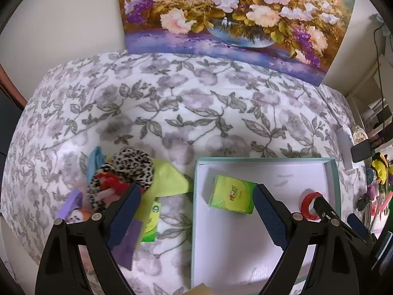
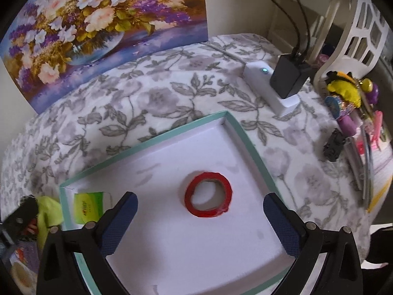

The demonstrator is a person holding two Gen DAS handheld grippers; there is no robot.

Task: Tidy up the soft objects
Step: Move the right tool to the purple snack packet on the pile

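Grippers both angled steeply down over tray (image 2: 248, 137): left gripper (image 1: 196, 211) fingers spread, empty; right gripper (image 2: 200, 217) likewise.

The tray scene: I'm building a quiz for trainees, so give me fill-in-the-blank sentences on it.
1. The tape roll lying in the tray is coloured ____.
2. Besides the roll, the tray holds a ____ tissue pack.
3. The leopard-print cloth lies ____ the tray.
4. The right gripper has its jaws ____.

Missing words: red; green; outside; open
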